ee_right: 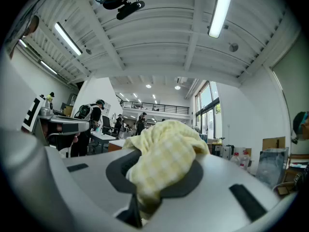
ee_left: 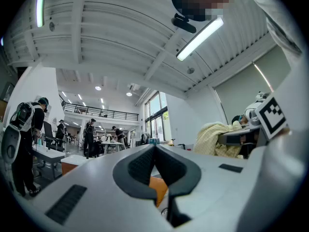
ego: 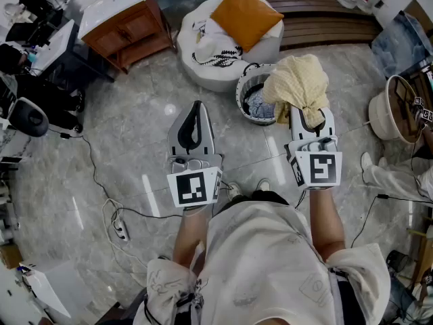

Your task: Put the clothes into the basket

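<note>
My right gripper (ego: 310, 114) is shut on a pale yellow checked cloth (ego: 296, 83), which bulges over its jaws just to the right of the basket. In the right gripper view the same yellow cloth (ee_right: 164, 153) fills the gap between the jaws. The round basket (ego: 252, 114), white with a dark rim pattern, stands on the floor ahead and holds blue-grey clothes (ego: 260, 105). To the left of the basket my left gripper (ego: 195, 114) is held level, jaws shut with nothing between them (ee_left: 154, 151).
A white pouf (ego: 216, 46) with an orange cushion (ego: 245, 13) and white clothing (ego: 215, 49) stands behind the basket. A wooden cabinet (ego: 128, 29) is at upper left, a second basket (ego: 396, 110) at far right. Cables and a power strip (ego: 120, 230) lie on the marble floor.
</note>
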{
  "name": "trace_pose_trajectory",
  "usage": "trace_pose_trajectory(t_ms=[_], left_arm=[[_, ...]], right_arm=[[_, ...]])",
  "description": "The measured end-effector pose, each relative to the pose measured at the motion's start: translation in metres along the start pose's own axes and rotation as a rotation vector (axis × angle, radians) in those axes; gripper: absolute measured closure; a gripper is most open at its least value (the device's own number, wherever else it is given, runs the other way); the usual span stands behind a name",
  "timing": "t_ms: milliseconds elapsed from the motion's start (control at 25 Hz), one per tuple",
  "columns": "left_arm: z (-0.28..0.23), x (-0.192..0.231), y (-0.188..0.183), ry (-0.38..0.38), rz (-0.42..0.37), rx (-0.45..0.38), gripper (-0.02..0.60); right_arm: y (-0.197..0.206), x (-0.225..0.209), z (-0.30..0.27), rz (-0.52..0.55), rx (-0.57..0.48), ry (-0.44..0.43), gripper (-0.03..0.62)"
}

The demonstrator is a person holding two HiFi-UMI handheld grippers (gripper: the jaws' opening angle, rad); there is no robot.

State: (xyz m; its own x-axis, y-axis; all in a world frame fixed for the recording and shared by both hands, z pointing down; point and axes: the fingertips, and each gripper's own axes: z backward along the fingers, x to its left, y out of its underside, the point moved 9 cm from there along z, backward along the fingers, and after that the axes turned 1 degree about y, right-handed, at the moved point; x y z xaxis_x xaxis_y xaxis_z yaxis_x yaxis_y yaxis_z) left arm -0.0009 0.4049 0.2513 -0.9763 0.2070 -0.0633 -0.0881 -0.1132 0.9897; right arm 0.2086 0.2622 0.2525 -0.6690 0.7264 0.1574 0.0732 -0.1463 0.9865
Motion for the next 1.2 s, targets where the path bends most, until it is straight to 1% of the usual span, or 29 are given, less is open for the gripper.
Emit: trace_pose_trajectory(t_ms=[280, 520, 680, 840, 1040, 1200], left_arm=[[0.003, 0.008, -0.001, 0.018, 0.018, 0.006, 0.578], [0.009, 0.029, 0.001, 0.029, 0.036, 0.000, 0.578], [0.016, 0.042, 0.005, 0.034, 0.048, 0.002, 0.578], [0.018, 0.053, 0.010, 0.046, 0.052, 0.007, 0.578], [0.011, 0.060, 0.017, 0.059, 0.066, 0.005, 0.578], [-0.010, 0.062, 0.024, 0.063, 0.073, 0.013, 0.578]], right_arm=[[-0.002, 0.019, -0.003, -0.004, 0.022, -0.003, 0.545], [-0.006, 0.043, -0.013, -0.003, 0.033, -0.002, 0.545], [-0.005, 0.054, -0.010, -0.033, 0.028, 0.030, 0.545], [-0.004, 0.063, -0.008, -0.040, 0.032, 0.061, 0.545], [0.003, 0.065, -0.015, -0.046, 0.045, 0.081, 0.545], [0.011, 0.055, -0.031, -0.058, 0.055, 0.092, 0.545]])
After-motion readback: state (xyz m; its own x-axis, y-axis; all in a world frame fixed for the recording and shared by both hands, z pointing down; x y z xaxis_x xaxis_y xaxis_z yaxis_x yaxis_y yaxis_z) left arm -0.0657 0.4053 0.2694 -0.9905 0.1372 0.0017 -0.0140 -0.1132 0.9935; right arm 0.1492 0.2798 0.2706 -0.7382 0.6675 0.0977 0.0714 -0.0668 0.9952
